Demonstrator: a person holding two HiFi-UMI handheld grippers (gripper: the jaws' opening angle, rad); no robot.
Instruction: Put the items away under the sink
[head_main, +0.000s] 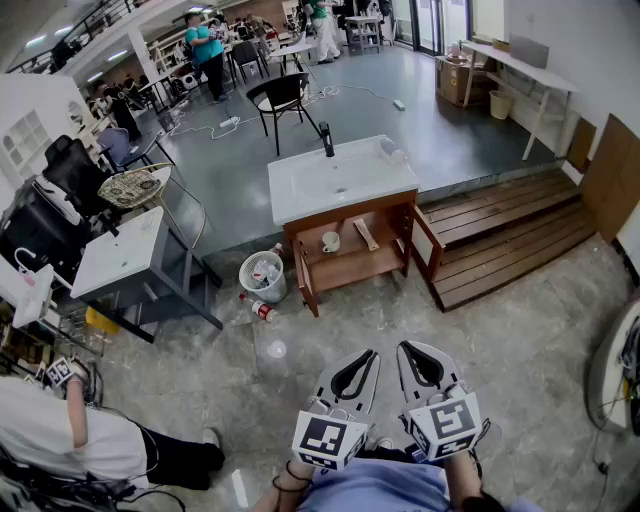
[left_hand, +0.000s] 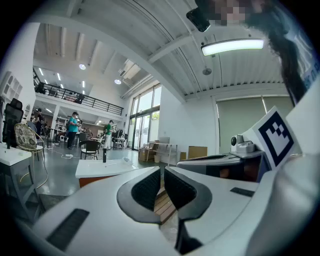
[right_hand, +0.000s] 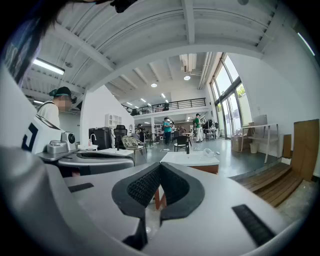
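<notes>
A white sink (head_main: 340, 178) tops a wooden cabinet (head_main: 352, 262) in the middle of the floor, both doors swung open. Inside stand a white cup (head_main: 330, 241) and a wooden piece (head_main: 366, 234). Beside the cabinet's left door a white basket (head_main: 264, 276) holds several items, and a bottle (head_main: 262, 310) lies on the floor before it. My left gripper (head_main: 371, 353) and right gripper (head_main: 404, 346) hang side by side well short of the cabinet, both shut with nothing in them. The sink (left_hand: 107, 167) shows far beyond the left gripper (left_hand: 162, 170), and again as the sink (right_hand: 192, 159) past the right gripper (right_hand: 160, 166).
A stepped wooden platform (head_main: 505, 240) lies right of the cabinet. A grey table (head_main: 120, 255) stands to the left, with a seated person (head_main: 90, 445) at the lower left. A small round disc (head_main: 276, 349) rests on the tiled floor. A black chair (head_main: 280, 96) stands behind the sink.
</notes>
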